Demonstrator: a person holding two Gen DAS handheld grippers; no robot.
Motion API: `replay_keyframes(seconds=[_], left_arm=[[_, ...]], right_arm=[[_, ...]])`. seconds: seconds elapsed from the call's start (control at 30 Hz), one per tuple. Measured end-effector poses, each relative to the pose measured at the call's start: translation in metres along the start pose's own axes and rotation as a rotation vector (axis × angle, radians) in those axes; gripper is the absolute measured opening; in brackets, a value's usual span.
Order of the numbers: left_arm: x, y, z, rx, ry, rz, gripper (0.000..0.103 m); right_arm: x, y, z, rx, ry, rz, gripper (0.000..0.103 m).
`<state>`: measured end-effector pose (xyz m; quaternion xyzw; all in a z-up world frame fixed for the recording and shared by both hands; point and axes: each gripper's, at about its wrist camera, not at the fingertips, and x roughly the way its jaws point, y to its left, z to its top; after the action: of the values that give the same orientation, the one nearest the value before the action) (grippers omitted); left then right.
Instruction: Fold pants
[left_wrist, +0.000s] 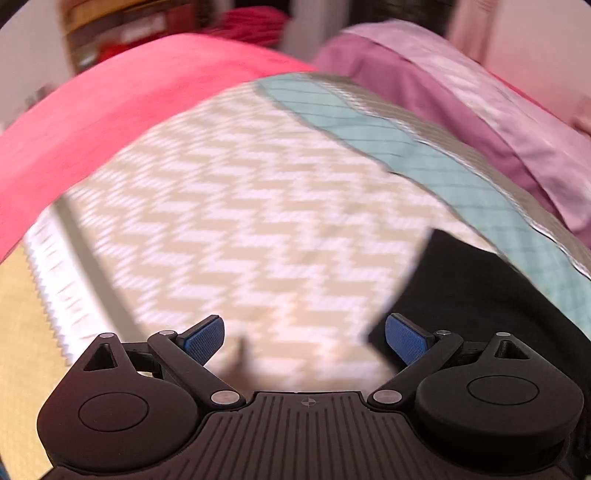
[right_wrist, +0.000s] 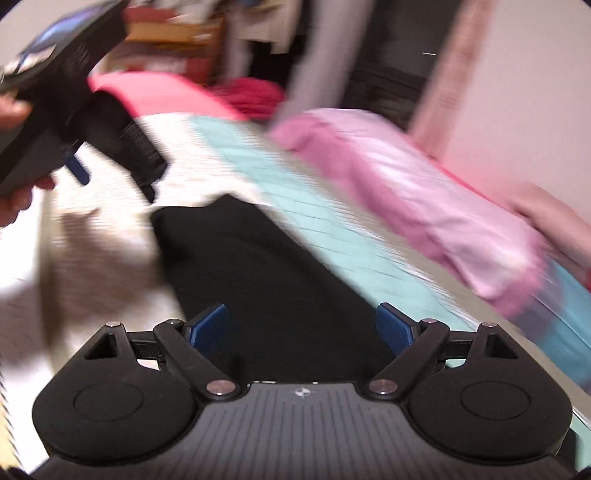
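Note:
The black pants (right_wrist: 280, 266) lie flat on a beige-and-white zigzag bedspread (left_wrist: 229, 229). In the left wrist view only their corner (left_wrist: 469, 295) shows at the lower right. My left gripper (left_wrist: 304, 339) is open and empty above the bedspread, just left of that corner. My right gripper (right_wrist: 301, 328) is open and empty, with the pants between and beyond its blue pads (right_wrist: 395, 328). The left gripper also shows in the right wrist view (right_wrist: 77, 166), held by a hand at the upper left, above the far end of the pants. Both views are motion-blurred.
A teal quilted band (left_wrist: 406, 147) runs along the bedspread. Pink and mauve bedding (right_wrist: 406, 184) lies to the right. A coral-pink sheet (left_wrist: 110, 110) lies to the left. Shelves and red fabric (right_wrist: 255, 92) stand behind the bed.

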<state>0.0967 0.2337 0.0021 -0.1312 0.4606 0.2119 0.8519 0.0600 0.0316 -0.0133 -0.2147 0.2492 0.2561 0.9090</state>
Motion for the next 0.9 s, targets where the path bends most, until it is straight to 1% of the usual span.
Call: replay_keyframes(seconds=[0.07, 0.2, 0.27, 0.3, 0.33, 0.37, 0.4, 0.43, 0.47, 0.53, 0.57, 0.67, 0.77, 0.83, 0.87, 0.9], left_arm=[[-0.002, 0.023, -0.003, -0.040, -0.007, 0.038, 0.103], [-0.004, 0.053, -0.013, -0.074, 0.009, 0.073, 0.103], [-0.003, 0.061, -0.019, -0.087, 0.017, 0.076, 0.103], [-0.003, 0.064, -0.023, -0.090, 0.021, 0.073, 0.103], [-0.002, 0.065, -0.026, -0.089, 0.026, 0.068, 0.103], [-0.002, 0.065, -0.028, -0.086, 0.030, 0.063, 0.103], [-0.001, 0.063, -0.030, -0.080, 0.035, 0.056, 0.103], [-0.002, 0.059, -0.033, -0.070, 0.037, 0.049, 0.103], [-0.004, 0.055, -0.034, -0.060, 0.032, 0.039, 0.103], [-0.009, 0.042, -0.038, -0.029, 0.020, -0.002, 0.103], [-0.012, 0.032, -0.040, -0.003, 0.018, -0.028, 0.103], [-0.020, -0.009, -0.051, 0.095, 0.019, -0.118, 0.103], [-0.033, -0.062, -0.068, 0.202, 0.033, -0.258, 0.103], [-0.042, -0.103, -0.082, 0.284, 0.023, -0.334, 0.103], [-0.045, -0.122, -0.088, 0.323, 0.012, -0.354, 0.103], [-0.046, -0.140, -0.094, 0.353, 0.003, -0.357, 0.103]], right_arm=[[0.023, 0.031, 0.013, -0.060, -0.004, 0.025, 0.090], [0.076, 0.081, 0.031, -0.193, 0.049, -0.033, 0.088], [0.089, 0.091, 0.034, -0.217, 0.014, -0.075, 0.090], [0.095, 0.093, 0.038, -0.216, 0.011, -0.092, 0.089], [0.100, 0.091, 0.042, -0.198, 0.011, -0.097, 0.086], [0.104, 0.084, 0.045, -0.155, 0.023, -0.062, 0.061], [0.108, 0.072, 0.048, -0.072, 0.053, 0.014, 0.040], [0.107, 0.062, 0.051, 0.003, 0.066, 0.029, 0.029], [0.103, 0.054, 0.053, 0.027, 0.060, 0.033, 0.022], [0.092, 0.029, 0.057, 0.123, 0.052, 0.117, 0.022], [0.085, 0.016, 0.059, 0.166, 0.040, 0.134, 0.022], [0.052, -0.028, 0.070, 0.314, -0.013, 0.164, 0.022], [0.019, -0.072, 0.076, 0.440, -0.053, 0.201, 0.022], [-0.004, -0.095, 0.071, 0.486, -0.070, 0.211, 0.022], [-0.014, -0.103, 0.068, 0.501, -0.078, 0.210, 0.022], [-0.026, -0.111, 0.063, 0.518, -0.088, 0.208, 0.022]])
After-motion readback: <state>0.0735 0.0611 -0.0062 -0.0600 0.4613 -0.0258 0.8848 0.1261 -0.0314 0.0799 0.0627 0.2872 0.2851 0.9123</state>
